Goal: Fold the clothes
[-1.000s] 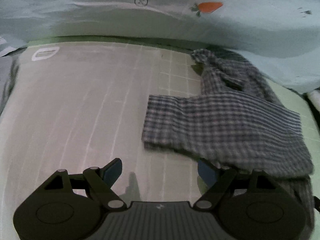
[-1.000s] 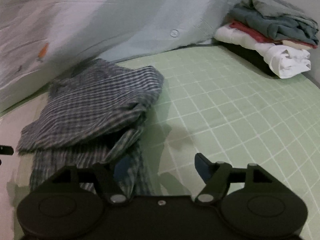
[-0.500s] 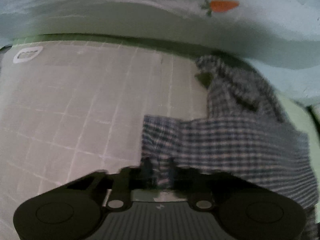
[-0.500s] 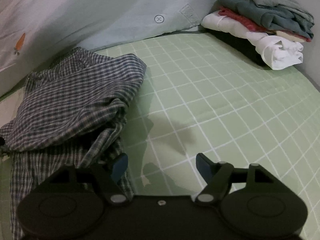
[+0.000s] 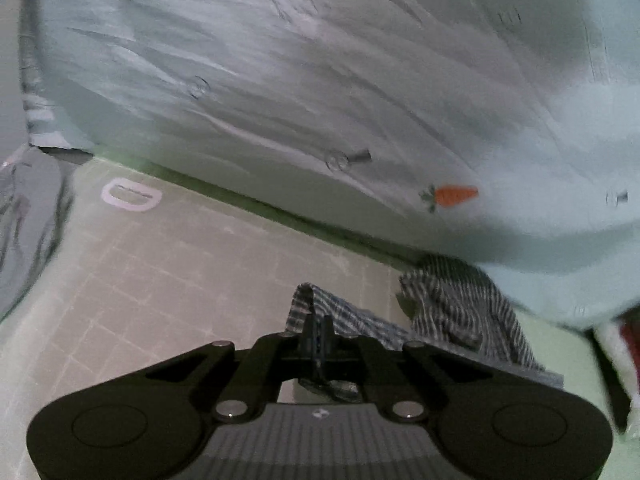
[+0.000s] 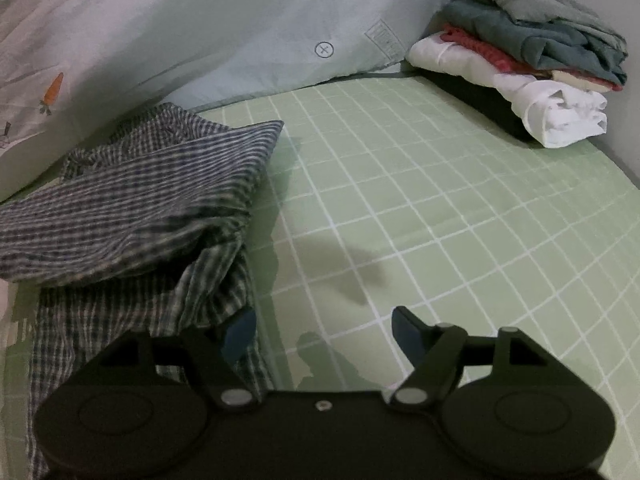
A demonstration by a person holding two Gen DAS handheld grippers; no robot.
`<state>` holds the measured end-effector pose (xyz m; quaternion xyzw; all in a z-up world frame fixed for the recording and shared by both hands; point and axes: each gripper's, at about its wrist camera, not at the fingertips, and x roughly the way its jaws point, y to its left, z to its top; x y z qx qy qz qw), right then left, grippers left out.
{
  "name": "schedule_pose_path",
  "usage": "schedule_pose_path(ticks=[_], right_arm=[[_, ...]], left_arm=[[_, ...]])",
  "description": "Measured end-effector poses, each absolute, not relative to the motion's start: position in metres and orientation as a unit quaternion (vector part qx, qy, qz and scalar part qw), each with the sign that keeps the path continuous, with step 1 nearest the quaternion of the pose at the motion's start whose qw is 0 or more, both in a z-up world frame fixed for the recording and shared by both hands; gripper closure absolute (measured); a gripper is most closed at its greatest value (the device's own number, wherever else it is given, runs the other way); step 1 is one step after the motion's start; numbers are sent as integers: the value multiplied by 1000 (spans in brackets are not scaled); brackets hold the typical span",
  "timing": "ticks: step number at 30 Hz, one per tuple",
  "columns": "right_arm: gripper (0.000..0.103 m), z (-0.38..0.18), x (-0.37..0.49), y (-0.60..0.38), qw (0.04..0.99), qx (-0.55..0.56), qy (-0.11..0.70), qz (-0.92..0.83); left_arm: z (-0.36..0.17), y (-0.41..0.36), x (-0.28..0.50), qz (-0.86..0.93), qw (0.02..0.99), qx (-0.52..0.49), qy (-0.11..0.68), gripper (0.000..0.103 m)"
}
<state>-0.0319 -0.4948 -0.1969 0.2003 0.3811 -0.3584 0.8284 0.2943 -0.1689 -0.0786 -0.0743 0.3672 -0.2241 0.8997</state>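
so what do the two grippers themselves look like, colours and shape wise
Both are matte black. The left gripper has two round discs at its base, silver pivot screws on angled linkage arms, and a ribbed grey centre panel with a small round emblem. The right gripper shares the discs and screws, but its centre is plain black with one small screw; its fingertips are blue pads.

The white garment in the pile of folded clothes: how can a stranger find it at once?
Follow the green checked sheet to its far right corner, where a folded pile lies. The white garment is near its bottom, rolled; those above are red and grey-green.
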Motion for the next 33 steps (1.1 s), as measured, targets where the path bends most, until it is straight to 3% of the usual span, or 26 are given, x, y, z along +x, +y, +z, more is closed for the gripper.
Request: schedule_pose_path(ticks=[4,20,21,23,25,29,33], right_arm=[[27,-198,-31,-494,829,201,382,-356],[28,-189,33,-547,856,280,322,-293],[28,-189,42,-553,857,287,317,-288],[28,-188,59,-566,858,302,307,-280],[28,-189,76,-576,860,310,301,-274],[25,-198,103,-584,858,295,321,-271],[24,-211,119,-592,850,299,341,-267]], left_arm=[[-60,-141,292,-207,914,-104,334,103],[-129,-74,319,-66,899,-126,413,103],[-134,-77,320,-69,897,-121,420,101],[-144,-83,322,-74,891,-111,434,79],[-153,-90,323,-80,885,-101,448,64],[-173,-102,326,-92,872,-80,475,41],[-184,-113,334,-111,863,-83,485,33]])
